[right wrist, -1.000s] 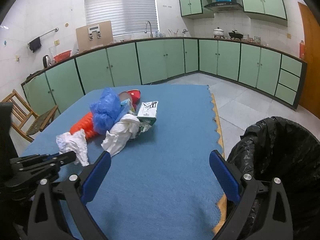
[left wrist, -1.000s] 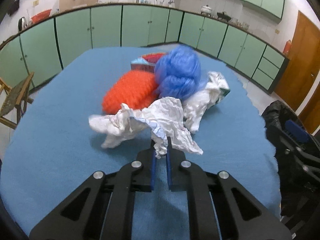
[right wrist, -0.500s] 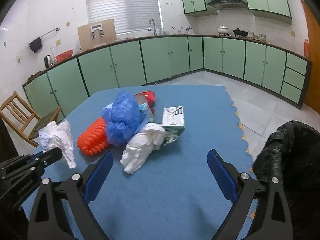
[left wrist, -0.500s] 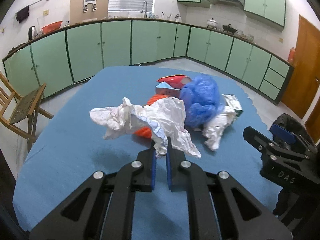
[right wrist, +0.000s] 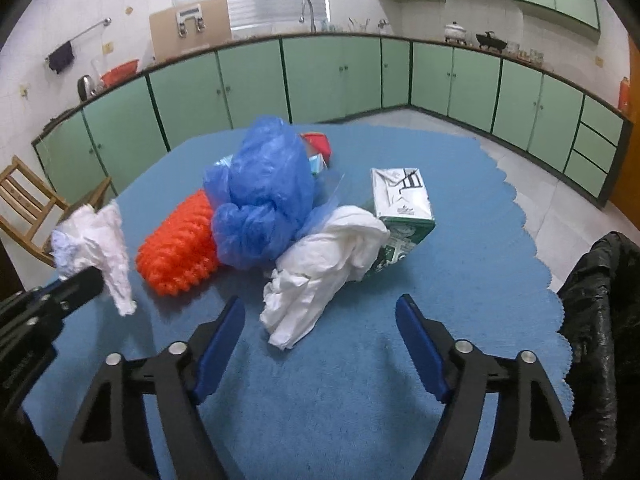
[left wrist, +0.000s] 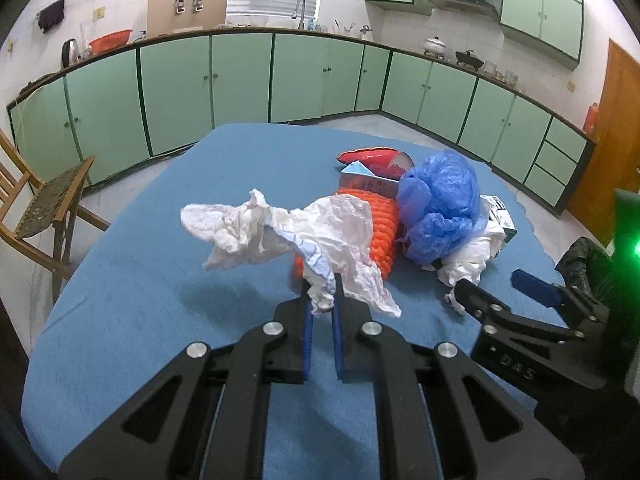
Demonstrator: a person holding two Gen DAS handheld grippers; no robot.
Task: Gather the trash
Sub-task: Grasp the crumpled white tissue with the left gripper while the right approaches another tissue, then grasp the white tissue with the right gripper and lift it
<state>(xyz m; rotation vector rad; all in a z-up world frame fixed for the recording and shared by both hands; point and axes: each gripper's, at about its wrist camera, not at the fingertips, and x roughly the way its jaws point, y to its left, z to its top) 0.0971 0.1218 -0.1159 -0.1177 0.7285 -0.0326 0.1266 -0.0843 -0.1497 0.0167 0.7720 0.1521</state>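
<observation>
Now, our left gripper (left wrist: 321,312) pinches crumpled paper (left wrist: 296,236) aloft by one corner, could tear loose | right gripper (right wrist: 320,322) closing, nothing pressed, near white wad (right wrist: 320,268) mid-tabletop (right wrist: 360,380); may snag blue bag (right wrist: 260,196).

Blue cloth (right wrist: 360,380), orange ribbed net (right wrist: 176,248), blue bag (right wrist: 260,200) at its 2 o'clock, green-white carton (right wrist: 404,208), white tissue (left wrist: 280,232).

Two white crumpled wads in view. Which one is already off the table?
The wad pinched in the left gripper, hanging over the cloth. The other white wad lies against the blue bag, ahead of the closing, empty right gripper.
</observation>
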